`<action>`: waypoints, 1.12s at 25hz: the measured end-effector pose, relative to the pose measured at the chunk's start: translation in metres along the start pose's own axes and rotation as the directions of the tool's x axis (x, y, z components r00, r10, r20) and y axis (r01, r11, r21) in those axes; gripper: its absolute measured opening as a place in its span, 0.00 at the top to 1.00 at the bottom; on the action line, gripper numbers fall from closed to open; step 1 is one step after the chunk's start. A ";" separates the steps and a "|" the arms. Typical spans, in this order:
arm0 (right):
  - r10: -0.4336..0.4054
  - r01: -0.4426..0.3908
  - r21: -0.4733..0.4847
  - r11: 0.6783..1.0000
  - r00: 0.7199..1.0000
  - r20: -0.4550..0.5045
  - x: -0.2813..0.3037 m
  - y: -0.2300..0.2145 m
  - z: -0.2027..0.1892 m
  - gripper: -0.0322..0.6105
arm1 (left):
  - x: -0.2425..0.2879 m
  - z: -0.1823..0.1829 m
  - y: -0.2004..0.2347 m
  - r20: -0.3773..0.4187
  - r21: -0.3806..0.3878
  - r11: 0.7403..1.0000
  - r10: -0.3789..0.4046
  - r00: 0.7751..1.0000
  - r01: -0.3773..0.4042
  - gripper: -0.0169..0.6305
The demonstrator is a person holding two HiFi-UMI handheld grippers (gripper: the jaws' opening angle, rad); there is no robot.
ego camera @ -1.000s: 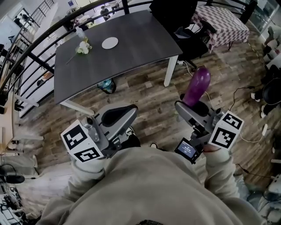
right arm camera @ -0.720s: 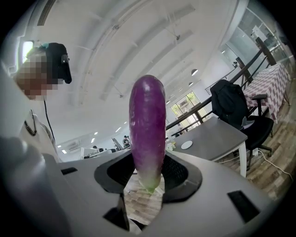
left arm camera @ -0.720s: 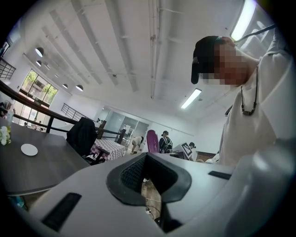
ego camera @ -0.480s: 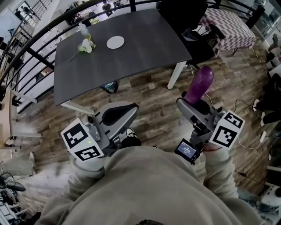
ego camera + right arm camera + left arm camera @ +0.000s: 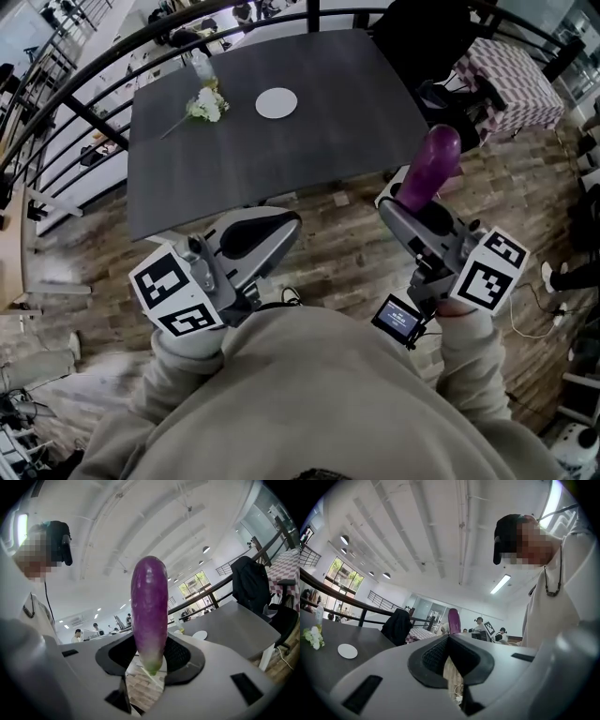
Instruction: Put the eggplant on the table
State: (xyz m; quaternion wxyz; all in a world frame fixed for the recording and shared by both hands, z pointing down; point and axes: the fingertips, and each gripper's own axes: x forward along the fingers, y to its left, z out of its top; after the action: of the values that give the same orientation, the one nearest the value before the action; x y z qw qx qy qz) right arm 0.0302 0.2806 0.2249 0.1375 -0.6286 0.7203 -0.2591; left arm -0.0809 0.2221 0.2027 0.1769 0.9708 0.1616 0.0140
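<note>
A purple eggplant (image 5: 428, 169) stands upright, stem end down, with my right gripper (image 5: 412, 211) shut on its lower end. In the right gripper view the eggplant (image 5: 149, 611) rises between the dark pads of that gripper (image 5: 149, 660). The dark grey table (image 5: 309, 131) lies ahead, and the eggplant's tip shows just off its near right corner. My left gripper (image 5: 267, 225) hangs before the table's near edge, jaws together and nothing in them. Its own view shows the closed left gripper (image 5: 449, 637), the eggplant (image 5: 453, 620) beyond it and the table (image 5: 318, 663) at left.
A white plate (image 5: 277, 102) and a small bunch of flowers (image 5: 208, 105) lie at the table's far side. A chair draped in black (image 5: 422, 37) and a checkered table (image 5: 511, 80) stand at right. A dark railing (image 5: 66, 89) curves behind. Wooden floor (image 5: 328, 244) lies under the grippers.
The table has come closer and now lies just ahead of both grippers, which moved forward together. The eggplant stays upright in the right gripper.
</note>
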 end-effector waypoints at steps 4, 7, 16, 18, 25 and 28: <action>0.006 -0.006 0.003 1.000 1.000 -0.006 0.039 0.000 0.004 0.68 | -0.017 0.011 0.034 0.001 -0.002 1.000 0.011 1.000 -0.011 0.97; 0.006 -0.006 0.001 1.000 1.000 -0.024 0.065 0.001 0.004 0.68 | -0.029 0.015 0.055 0.004 -0.010 1.000 0.016 1.000 -0.016 0.97; 0.007 -0.007 0.000 1.000 0.996 -0.092 0.117 0.003 -0.004 0.68 | -0.059 0.007 0.098 0.031 -0.075 0.996 0.056 0.998 -0.054 0.97; 0.010 -0.011 -0.003 1.000 0.994 -0.109 0.125 0.000 0.000 0.68 | -0.061 0.008 0.107 0.040 -0.086 0.994 0.070 0.997 -0.067 0.97; 0.048 -0.050 -0.011 0.999 0.986 -0.157 0.160 -0.015 0.012 0.68 | -0.061 0.010 0.132 0.045 -0.101 0.989 0.111 0.993 -0.106 0.97; 0.075 -0.077 -0.006 0.997 0.983 -0.168 0.179 -0.029 0.020 0.68 | -0.057 0.015 0.152 0.039 -0.100 0.986 0.135 0.990 -0.130 0.97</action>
State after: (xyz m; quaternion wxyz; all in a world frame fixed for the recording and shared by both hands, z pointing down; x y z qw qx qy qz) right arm 0.0340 0.0992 0.2466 0.0822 -0.5773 0.7544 -0.3013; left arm -0.0867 0.0641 0.2430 0.2263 0.9696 0.0918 0.0117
